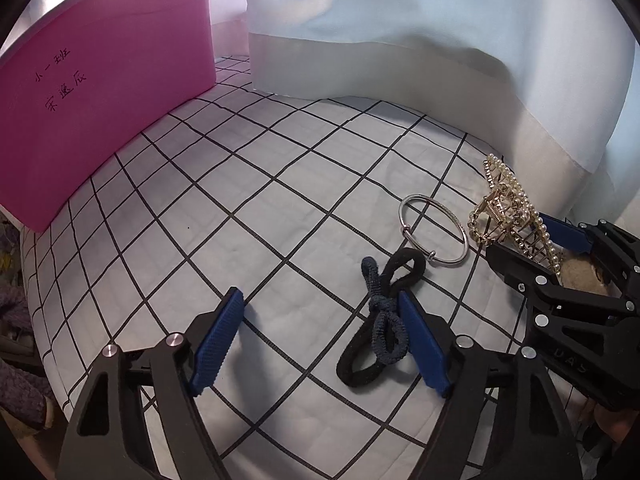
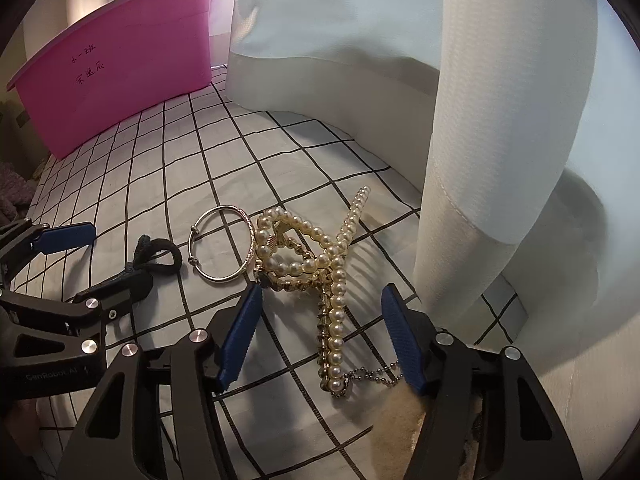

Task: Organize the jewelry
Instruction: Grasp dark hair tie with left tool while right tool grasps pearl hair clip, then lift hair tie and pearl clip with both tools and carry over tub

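On the checked cloth lie a knot of black and dark blue hair ties [image 1: 380, 320], a silver bangle [image 1: 434, 230] and a gold pearl hair claw [image 1: 508, 208]. My left gripper [image 1: 320, 320] is open; its right finger touches the hair ties. In the right wrist view the pearl claw [image 2: 316, 264] and a pearl comb [image 2: 334, 320] lie between the fingers of my open right gripper [image 2: 320, 316]. The bangle [image 2: 222, 244] and hair ties [image 2: 158, 256] lie to its left. A ball chain [image 2: 372, 376] and a tan furry piece [image 2: 396, 420] sit by the right finger.
A pink plastic bin [image 1: 100, 100] with handwriting stands at the back left, also seen in the right wrist view [image 2: 120, 60]. Pale blue and white curtain fabric [image 1: 400, 40] hangs behind and to the right [image 2: 480, 160]. The checked cloth [image 1: 240, 200] covers the surface.
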{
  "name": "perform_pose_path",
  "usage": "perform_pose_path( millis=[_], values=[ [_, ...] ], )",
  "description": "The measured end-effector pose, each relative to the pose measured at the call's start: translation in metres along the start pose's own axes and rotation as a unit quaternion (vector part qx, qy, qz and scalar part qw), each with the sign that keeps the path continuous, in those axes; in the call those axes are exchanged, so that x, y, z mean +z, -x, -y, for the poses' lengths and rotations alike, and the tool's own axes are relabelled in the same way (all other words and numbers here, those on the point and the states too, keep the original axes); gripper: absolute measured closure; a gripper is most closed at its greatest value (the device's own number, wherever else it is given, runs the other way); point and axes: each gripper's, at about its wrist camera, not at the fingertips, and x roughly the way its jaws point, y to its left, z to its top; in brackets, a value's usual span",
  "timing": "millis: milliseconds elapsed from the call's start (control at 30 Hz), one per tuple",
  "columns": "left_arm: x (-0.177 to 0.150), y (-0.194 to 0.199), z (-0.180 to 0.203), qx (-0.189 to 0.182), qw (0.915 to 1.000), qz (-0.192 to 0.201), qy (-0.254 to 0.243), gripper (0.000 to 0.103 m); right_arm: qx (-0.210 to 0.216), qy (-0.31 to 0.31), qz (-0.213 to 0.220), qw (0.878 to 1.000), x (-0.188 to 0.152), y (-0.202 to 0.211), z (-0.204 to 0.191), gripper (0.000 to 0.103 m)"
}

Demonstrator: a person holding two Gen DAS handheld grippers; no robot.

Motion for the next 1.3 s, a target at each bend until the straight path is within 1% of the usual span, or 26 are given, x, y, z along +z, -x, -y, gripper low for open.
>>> perform_pose_path(
  millis=[33,67,100,133,167,233,333,600,700,1067,1300],
  values=[
    [0.001,0.001,0.000,-0.002,1.0000,0.002,-0.003,0.047,0.009,0.001,-0.001,1.000,0.001,0.000,-0.002,0.066],
    [0.002,0.002,0.001,-0.004,1.0000,0.004,-0.006,0.052,0.005,0.003,-0.002,1.000,0.001,0.001,-0.005,0.068],
    [0.002,0.003,0.001,-0.005,0.9999,0.006,-0.009,0.066,0.004,0.006,-0.002,1.000,0.001,0.002,-0.008,0.080],
    [0.003,0.004,0.002,-0.007,0.9999,0.007,-0.012,0.085,0.000,0.008,-0.003,1.000,0.001,0.002,-0.009,0.089],
    [0.004,0.005,0.003,-0.008,0.9999,0.005,-0.014,0.090,-0.002,0.009,-0.004,1.000,0.002,0.002,-0.010,0.090],
    [0.005,0.005,0.001,-0.012,0.9999,0.002,-0.011,0.090,-0.001,0.003,-0.005,1.000,0.001,0.003,-0.011,0.092],
    [0.004,0.005,-0.005,-0.012,0.9999,-0.001,-0.006,0.090,0.003,-0.010,-0.006,1.000,-0.001,0.004,-0.010,0.093],
    [0.002,0.021,-0.021,-0.013,0.9998,0.016,0.004,0.090,0.021,-0.066,0.005,0.998,-0.007,0.019,-0.006,0.093],
    [0.002,0.029,-0.025,-0.014,0.9996,0.022,0.005,0.090,0.023,-0.075,0.012,0.997,-0.008,0.029,-0.008,0.095],
    [0.002,0.054,-0.039,-0.011,0.9993,0.034,0.013,0.090,0.035,-0.101,0.028,0.994,-0.010,0.051,-0.015,0.095],
    [0.007,0.079,-0.044,-0.016,0.9984,0.052,0.017,0.090,0.035,-0.097,0.046,0.994,0.000,0.077,-0.021,0.095]
  ],
)
